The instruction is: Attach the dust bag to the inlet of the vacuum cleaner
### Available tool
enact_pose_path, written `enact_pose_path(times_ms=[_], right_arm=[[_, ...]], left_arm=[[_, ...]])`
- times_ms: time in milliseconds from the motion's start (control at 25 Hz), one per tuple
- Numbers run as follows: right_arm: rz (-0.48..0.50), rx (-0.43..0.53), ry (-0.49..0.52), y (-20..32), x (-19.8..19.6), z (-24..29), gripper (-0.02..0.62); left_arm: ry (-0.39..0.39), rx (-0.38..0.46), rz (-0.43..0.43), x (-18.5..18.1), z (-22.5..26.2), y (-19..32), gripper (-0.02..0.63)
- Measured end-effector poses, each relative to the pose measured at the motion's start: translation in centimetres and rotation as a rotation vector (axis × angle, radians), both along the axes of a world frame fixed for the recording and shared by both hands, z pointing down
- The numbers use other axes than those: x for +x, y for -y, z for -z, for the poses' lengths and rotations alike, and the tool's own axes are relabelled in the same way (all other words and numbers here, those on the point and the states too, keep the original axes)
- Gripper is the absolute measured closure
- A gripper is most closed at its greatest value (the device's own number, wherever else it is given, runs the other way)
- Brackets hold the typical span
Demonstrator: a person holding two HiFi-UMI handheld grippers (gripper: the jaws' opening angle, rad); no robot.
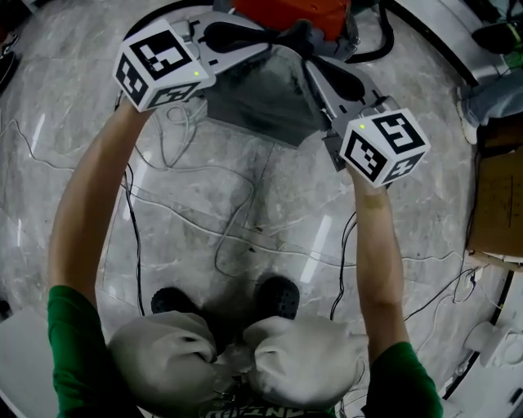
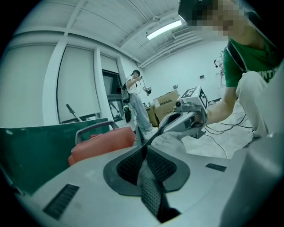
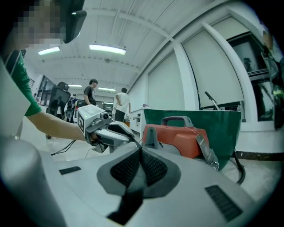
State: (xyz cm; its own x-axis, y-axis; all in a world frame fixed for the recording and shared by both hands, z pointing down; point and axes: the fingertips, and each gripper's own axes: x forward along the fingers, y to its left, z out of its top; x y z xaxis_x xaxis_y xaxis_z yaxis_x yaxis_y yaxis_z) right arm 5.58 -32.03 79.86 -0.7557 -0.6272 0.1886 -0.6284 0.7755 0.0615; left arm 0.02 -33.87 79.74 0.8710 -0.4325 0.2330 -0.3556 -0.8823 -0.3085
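A grey dust bag [image 1: 261, 102] hangs between my two grippers above the floor. The left gripper [image 1: 282, 38] comes in from the left and is shut on the bag's upper edge. My right gripper [image 1: 317, 64] comes in from the right, also shut on that edge, tips almost meeting the left's. Just beyond them lies the red vacuum cleaner [image 1: 290, 12]; its inlet is hidden. In the left gripper view the shut left gripper [image 2: 143, 144] holds a thin bag edge [image 2: 171, 138] running to the right gripper [image 2: 188, 117]. The right gripper view shows the right gripper [image 3: 141, 148] shut, the left gripper [image 3: 106, 128] opposite, the vacuum [image 3: 184, 138] behind.
A black hose [image 1: 380, 37] curls beside the vacuum. Thin cables [image 1: 196, 216] cross the marble floor. A cardboard box [image 1: 498, 204] stands at the right. A green bin [image 3: 199, 117] sits behind the vacuum. People [image 3: 91, 95] stand far off.
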Motion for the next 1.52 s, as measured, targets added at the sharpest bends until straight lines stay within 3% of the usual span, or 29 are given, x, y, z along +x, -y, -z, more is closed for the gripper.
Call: enact_pose_path(times_ms=[120,320,640,1040,1200,1360,1520], right_arm=[[-0.011,-0.009,0.009,0.7,0.4,0.0,0.577],[0.023,0.007,-0.044,1.0,-0.3,0.3,0.577],[0.001,-0.013,0.002,0.6,0.2,-0.1,0.578],[-0.026,0.042,0.058,-1.3,1.0,2.6,0.577],[-0.034,0.08,0.064,-1.2,0.7,5.0,0.577],[-0.049,0.05,0.051,-0.6,-0.1,6.3,0.578],[-0.069,-0.031,0.029,-0.4,-1.3,8.2,0.578]], left_arm=[[0.01,0.009,0.0,0.4,0.1,0.4,0.571],[-0.044,-0.008,0.014,-0.3,-0.3,0.9,0.571],[-0.08,-0.054,0.013,0.2,-0.5,0.7,0.571],[-0.113,-0.011,-0.005,-1.2,1.2,-0.3,0.568],[-0.16,0.012,0.002,-2.3,2.8,-0.3,0.568],[-0.194,0.0,0.017,-3.1,4.7,-0.4,0.568],[-0.199,-0.072,0.031,-4.6,7.4,-1.0,0.568]])
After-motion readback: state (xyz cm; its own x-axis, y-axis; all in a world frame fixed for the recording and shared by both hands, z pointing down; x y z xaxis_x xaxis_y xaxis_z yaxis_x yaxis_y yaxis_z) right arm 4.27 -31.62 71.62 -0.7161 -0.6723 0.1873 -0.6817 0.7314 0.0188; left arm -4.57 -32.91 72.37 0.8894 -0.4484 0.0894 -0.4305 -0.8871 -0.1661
